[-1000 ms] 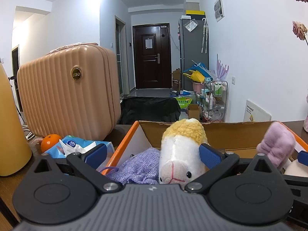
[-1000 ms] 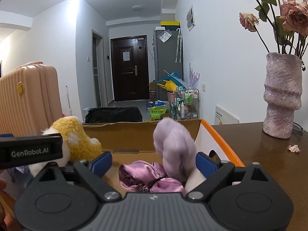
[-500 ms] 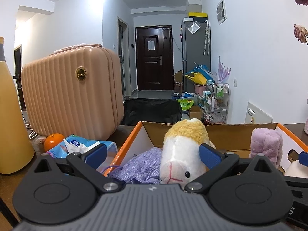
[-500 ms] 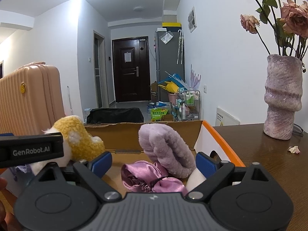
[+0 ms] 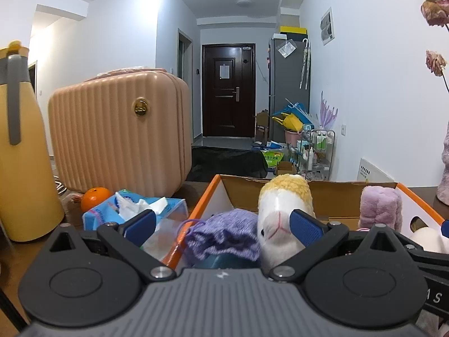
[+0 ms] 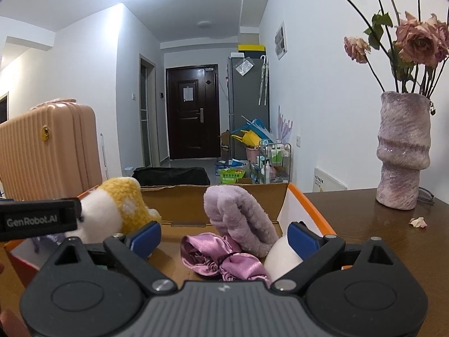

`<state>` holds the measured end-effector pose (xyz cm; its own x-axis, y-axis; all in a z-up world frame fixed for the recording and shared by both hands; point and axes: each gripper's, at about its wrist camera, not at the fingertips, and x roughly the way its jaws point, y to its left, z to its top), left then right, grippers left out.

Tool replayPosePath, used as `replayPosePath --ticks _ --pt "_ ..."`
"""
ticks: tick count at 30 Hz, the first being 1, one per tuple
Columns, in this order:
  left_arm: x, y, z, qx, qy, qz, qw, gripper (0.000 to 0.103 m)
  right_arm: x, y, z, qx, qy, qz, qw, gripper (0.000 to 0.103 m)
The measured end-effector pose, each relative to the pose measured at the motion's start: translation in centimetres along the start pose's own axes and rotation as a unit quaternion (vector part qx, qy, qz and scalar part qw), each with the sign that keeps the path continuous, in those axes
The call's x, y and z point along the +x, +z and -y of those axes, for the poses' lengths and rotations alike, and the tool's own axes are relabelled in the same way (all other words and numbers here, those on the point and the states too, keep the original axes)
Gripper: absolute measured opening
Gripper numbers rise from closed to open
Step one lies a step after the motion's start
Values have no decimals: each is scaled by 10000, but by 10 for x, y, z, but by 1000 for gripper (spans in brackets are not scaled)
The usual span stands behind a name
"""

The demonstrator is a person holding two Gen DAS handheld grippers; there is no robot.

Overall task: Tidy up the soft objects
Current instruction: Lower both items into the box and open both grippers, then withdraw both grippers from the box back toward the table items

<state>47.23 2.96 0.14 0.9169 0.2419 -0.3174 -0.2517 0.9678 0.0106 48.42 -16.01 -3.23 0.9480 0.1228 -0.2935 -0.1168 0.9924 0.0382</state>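
A lived-in home. A dark front door (image 5: 228,90) ends the hallway, beside a grey fridge (image 5: 289,84). A pink suitcase (image 5: 120,132) and a vase of dried roses (image 6: 402,151) stand nearby.

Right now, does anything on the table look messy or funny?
Yes. A small dried pink petal lies loose on the brown wooden table beside the mottled purple vase, probably dropped from its wilted roses. Tissues bulge crumpled from the blue pack.

Both your wrist cameras sit low over the surface (image 6: 378,238), looking forward along their blue-padded fingers (image 5: 140,226) toward the hallway door (image 5: 228,90). Your left view sits close at the cardboard box's (image 5: 331,196) left end, beside the suitcase (image 5: 120,132); your right view faces its right half, near the vase (image 6: 402,151). Both share the box, plush sheep (image 5: 283,210) and door.
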Motion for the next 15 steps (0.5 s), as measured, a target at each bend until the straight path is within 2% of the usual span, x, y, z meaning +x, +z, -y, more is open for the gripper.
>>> replayPosePath --ticks 15 --pt "-63 -10 -22 -229 -13 249 9994 103 -60 -9 3 -61 127 426 9990 102"
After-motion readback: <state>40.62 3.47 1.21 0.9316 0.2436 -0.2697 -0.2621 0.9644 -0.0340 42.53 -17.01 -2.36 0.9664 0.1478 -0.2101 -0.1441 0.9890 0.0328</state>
